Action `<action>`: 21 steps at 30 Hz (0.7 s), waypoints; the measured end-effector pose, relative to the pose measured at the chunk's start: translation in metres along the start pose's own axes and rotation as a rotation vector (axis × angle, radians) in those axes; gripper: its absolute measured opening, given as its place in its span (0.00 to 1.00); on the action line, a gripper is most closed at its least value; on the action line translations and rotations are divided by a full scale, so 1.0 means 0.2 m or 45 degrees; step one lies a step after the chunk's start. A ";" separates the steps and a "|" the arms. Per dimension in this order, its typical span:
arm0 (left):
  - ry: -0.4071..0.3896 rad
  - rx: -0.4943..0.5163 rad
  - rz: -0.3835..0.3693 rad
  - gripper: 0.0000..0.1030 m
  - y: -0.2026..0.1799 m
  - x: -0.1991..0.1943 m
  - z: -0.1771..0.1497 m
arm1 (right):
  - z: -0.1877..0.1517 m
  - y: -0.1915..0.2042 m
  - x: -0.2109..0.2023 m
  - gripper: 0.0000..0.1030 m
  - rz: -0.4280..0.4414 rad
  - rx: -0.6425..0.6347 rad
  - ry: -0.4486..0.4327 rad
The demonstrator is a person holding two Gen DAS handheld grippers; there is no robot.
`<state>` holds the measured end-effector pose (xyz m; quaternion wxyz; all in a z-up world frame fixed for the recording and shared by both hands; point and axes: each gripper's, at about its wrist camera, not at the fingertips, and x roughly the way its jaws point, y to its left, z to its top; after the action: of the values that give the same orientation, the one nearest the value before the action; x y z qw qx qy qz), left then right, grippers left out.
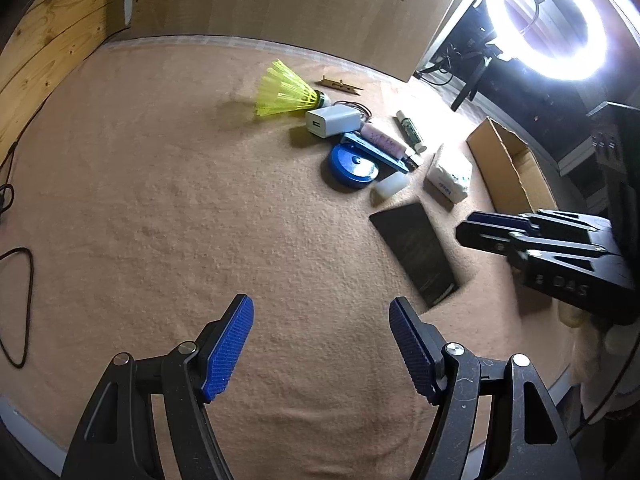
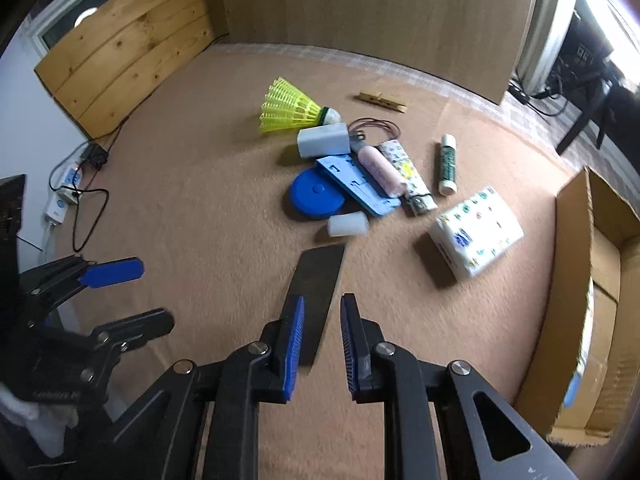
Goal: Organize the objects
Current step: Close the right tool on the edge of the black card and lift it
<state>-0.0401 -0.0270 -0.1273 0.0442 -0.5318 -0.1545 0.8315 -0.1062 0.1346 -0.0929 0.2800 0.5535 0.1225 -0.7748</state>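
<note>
A dark flat card (image 2: 320, 272) lies on the tan cloth, just ahead of and under my right gripper (image 2: 322, 340). The right gripper's jaws are shut to a narrow slit with nothing clasped between them. Beyond the card is a heap holding a yellow shuttlecock (image 2: 288, 106), white charger (image 2: 324, 140), blue disc (image 2: 312, 200), pink tube (image 2: 380, 170), glue stick (image 2: 446, 164) and white cap (image 2: 347, 225). A tissue pack (image 2: 476, 232) lies to the right. My left gripper (image 1: 322, 344) hovers open over bare cloth, well short of the heap.
An open cardboard box (image 2: 576, 280) stands at the table's right edge. A wooden clothespin (image 2: 382, 102) lies near the back board. Wooden panels wall off the back and left. A bright ring light (image 1: 556, 20) glares at the far right. Cables and a power strip (image 2: 66, 192) lie off the left edge.
</note>
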 end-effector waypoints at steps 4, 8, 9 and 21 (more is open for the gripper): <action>0.011 0.015 -0.009 0.72 -0.04 0.03 0.00 | -0.04 -0.10 -0.01 0.17 0.029 0.092 0.002; 0.018 0.027 -0.015 0.72 -0.08 0.05 0.01 | -0.06 -0.14 0.05 0.52 0.084 0.159 0.036; 0.018 0.027 -0.015 0.72 -0.08 0.05 0.01 | -0.07 -0.13 0.06 0.53 0.098 0.159 0.042; 0.017 -0.010 0.005 0.72 -0.01 0.03 -0.02 | -0.04 0.00 0.34 0.53 0.071 0.098 0.203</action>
<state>-0.0399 -0.0233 -0.1336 0.0415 -0.5377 -0.1563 0.8275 -0.1156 0.1182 -0.1582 0.2695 0.6269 0.0991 -0.7242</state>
